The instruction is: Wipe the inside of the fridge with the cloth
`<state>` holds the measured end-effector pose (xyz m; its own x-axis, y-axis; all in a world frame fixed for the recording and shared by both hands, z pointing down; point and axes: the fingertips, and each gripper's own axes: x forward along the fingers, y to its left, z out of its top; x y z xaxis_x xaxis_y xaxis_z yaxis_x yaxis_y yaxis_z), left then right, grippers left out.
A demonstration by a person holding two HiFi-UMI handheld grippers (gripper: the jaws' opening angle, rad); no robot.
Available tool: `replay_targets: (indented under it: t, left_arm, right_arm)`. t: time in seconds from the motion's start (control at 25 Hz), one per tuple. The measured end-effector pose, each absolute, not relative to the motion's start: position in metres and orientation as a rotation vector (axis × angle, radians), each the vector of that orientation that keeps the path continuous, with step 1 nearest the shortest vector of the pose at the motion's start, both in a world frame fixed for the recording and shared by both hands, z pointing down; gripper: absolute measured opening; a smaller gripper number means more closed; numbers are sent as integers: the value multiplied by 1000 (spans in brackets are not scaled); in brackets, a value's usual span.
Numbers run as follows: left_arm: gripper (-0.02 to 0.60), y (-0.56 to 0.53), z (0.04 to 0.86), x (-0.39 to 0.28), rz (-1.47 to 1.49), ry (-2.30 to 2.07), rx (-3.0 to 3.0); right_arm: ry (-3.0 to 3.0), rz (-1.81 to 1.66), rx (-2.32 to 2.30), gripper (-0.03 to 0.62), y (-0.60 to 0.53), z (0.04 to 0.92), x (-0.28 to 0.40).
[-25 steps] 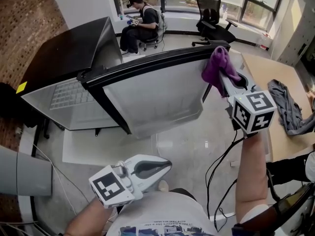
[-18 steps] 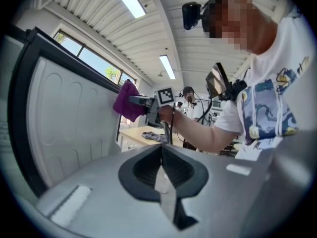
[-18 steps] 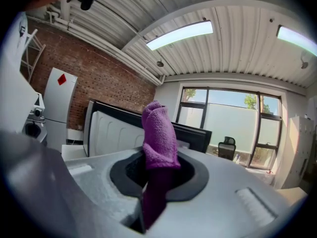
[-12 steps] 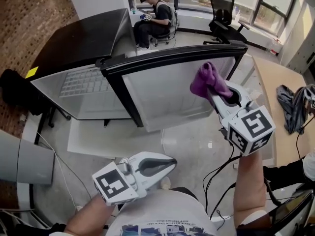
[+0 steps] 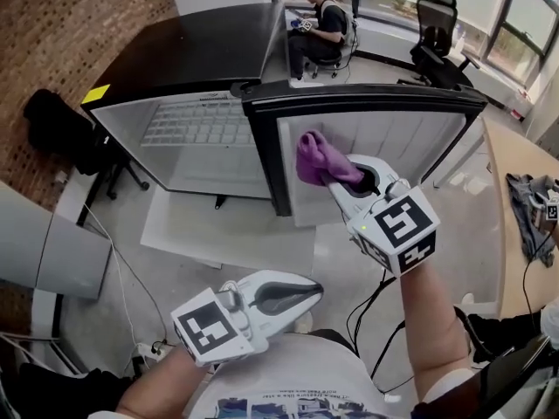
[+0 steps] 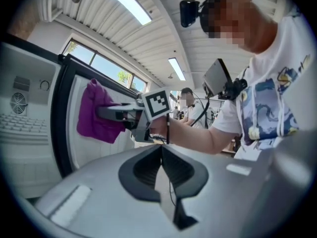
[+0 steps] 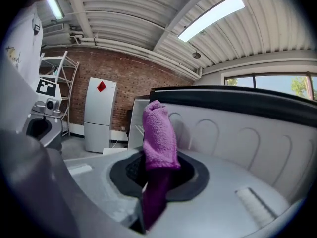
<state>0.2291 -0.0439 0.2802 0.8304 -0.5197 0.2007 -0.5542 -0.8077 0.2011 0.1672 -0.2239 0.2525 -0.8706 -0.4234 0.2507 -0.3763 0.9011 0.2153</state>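
Right gripper, clamping the cloth, had moved across the fridge door toward its hinge; left gripper closed, empty

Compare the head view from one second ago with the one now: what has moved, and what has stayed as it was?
The right gripper has carried the purple cloth across the open fridge door's inner face, from its outer top corner to near the hinge edge. It stays shut on the cloth. The left gripper stays shut, empty, low by the body.
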Motion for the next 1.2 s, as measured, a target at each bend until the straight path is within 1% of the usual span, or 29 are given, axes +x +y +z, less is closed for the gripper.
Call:
replay_targets:
  t: [0.2,0.44,0.76,1.2]
  left_arm:
    - [6,-40,284,213,189,-887,2728]
    - [8,-43,287,214,198,-871,2722]
    - [7,-49,288,234,224,-773,2758]
    - [7,-58,289,260,243,-683,2788]
  right_arm:
    - [-2746,-247,576,55,-232,265,150]
    - [-2717,-228,656,55,-250,267,167]
    - [-2674,-210,786,55,-271,265,209]
    - [-2583,-182,1012,55,-302,267,289]
